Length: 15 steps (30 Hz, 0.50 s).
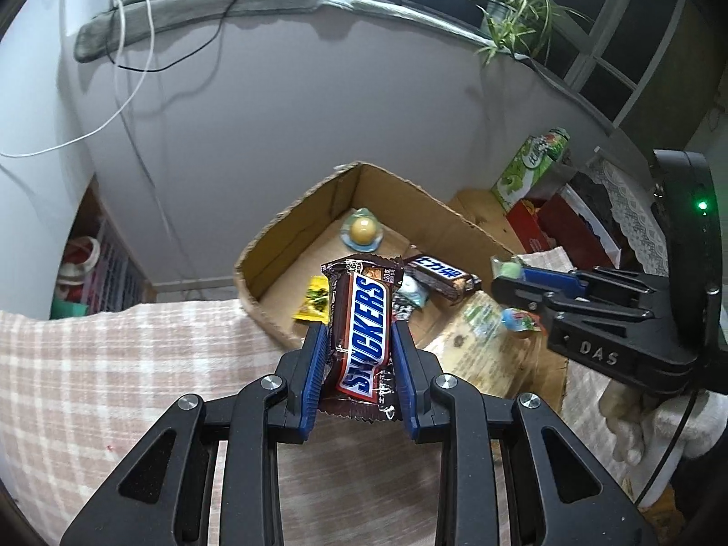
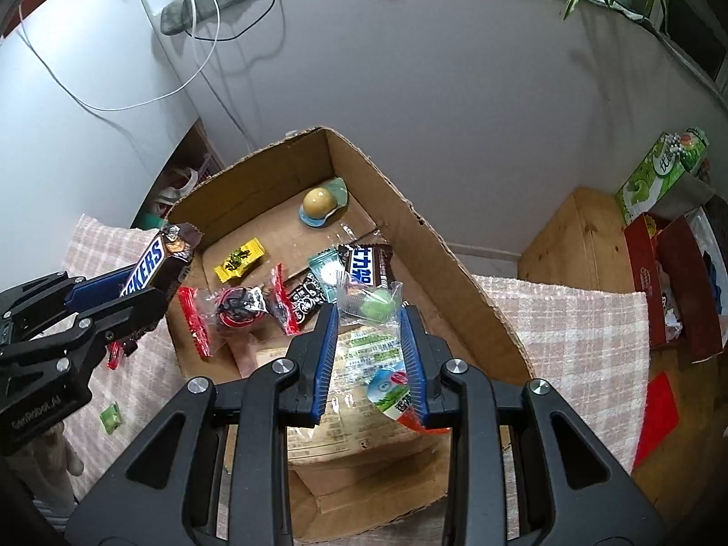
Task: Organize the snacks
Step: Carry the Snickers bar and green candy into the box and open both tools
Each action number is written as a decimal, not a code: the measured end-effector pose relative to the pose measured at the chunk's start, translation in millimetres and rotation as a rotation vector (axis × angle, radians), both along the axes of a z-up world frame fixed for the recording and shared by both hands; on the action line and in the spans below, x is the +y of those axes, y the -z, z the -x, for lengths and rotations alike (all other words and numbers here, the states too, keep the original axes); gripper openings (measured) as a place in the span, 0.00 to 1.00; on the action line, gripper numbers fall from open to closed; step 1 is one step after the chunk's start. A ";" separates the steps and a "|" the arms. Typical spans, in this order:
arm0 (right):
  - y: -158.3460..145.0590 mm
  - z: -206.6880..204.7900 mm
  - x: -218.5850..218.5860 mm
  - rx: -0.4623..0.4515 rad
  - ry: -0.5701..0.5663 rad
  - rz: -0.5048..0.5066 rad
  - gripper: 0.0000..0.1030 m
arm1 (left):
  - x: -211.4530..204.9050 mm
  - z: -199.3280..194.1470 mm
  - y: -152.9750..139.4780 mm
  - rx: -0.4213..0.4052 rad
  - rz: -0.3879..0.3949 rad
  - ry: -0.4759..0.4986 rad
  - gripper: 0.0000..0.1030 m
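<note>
Box (image 2: 437, 245) already holds several snacks. Left claw (image 1: 359, 346) clamped on chocolate bar (image 1: 364, 327), right claw (image 2: 371, 341) on green candy (image 2: 375, 307); both still to drop.

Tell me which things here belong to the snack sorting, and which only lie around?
Job: Snickers bar in left gripper; green candy in right gripper; cardboard box; yellow candy.

Lying about: plant; cables; green carton; red box.
</note>
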State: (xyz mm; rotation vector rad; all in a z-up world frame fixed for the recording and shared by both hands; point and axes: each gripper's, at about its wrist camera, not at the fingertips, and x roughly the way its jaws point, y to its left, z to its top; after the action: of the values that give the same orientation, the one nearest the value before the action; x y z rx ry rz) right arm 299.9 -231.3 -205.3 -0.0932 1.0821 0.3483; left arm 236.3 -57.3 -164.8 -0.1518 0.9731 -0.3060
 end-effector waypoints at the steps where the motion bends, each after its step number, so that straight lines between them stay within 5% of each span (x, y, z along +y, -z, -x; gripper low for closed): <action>1: 0.8 -0.4 -0.1 0.002 -0.001 0.001 0.28 | -2.8 -0.3 0.0 0.000 0.000 0.007 0.26; 12: 6.6 -3.6 0.3 0.011 -0.006 0.013 0.30 | -15.9 -5.8 3.4 0.012 -0.007 0.030 0.27; 15: 6.5 -3.7 1.3 0.005 -0.005 0.022 0.44 | -16.5 -7.2 4.6 0.016 -0.010 0.029 0.28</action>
State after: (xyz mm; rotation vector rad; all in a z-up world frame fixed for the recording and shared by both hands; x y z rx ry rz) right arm 303.6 -230.0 -211.8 -0.1144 1.0905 0.3412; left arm 243.6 -73.7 -169.4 -0.1317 0.9929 -0.3267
